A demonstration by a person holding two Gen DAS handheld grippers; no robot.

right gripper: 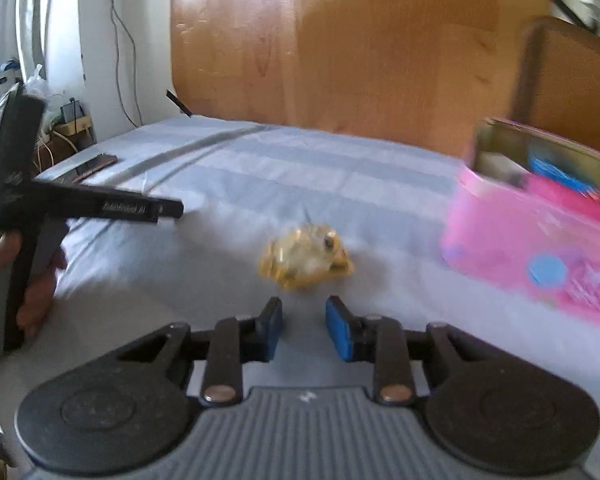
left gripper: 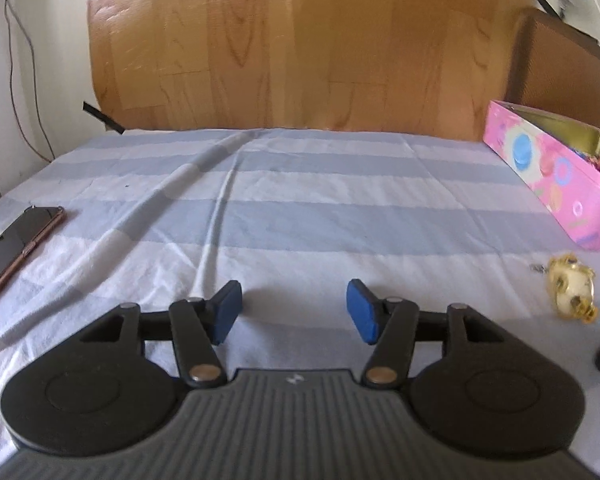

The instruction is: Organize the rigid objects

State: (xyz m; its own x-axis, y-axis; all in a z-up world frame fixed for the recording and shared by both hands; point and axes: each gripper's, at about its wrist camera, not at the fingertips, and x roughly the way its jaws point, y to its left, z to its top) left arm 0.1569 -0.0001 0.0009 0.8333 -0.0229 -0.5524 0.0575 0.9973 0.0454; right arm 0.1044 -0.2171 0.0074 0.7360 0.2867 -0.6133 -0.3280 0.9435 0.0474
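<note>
Right gripper (right gripper: 303,330), jaws partly open and empty, just short of the gold trinket (right gripper: 307,257) lying near the bed's right edge beside the pink box (right gripper: 540,240): square the pads around it before closing; left gripper (left gripper: 294,312) wide open, empty.

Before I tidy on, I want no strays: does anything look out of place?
Yes. A gold trinket lies loose on the striped sheet, outside the open pink box. A phone also lies alone at the sheet's far left.
</note>
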